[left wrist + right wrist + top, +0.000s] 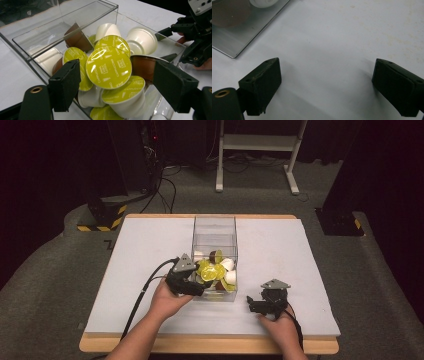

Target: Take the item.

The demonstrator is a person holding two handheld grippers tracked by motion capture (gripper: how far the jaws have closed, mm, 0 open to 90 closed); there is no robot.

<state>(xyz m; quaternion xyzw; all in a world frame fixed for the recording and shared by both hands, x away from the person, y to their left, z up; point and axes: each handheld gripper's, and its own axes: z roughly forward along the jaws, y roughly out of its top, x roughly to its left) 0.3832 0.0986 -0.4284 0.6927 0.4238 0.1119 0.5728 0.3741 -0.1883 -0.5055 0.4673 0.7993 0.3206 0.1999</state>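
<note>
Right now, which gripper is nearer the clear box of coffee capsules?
Left. The left gripper is at the clear box's near left wall, jaws open around the capsules. The right gripper rests on the table to its right, apart, open.

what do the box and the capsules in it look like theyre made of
Box: clear, glossy hard plastic, likely acrylic; you see straight through its walls. Capsules: white or brown plastic-looking cups, with shiny green lids, probably foil, which catch glare.

Both grippers' jaws wide apart
</note>
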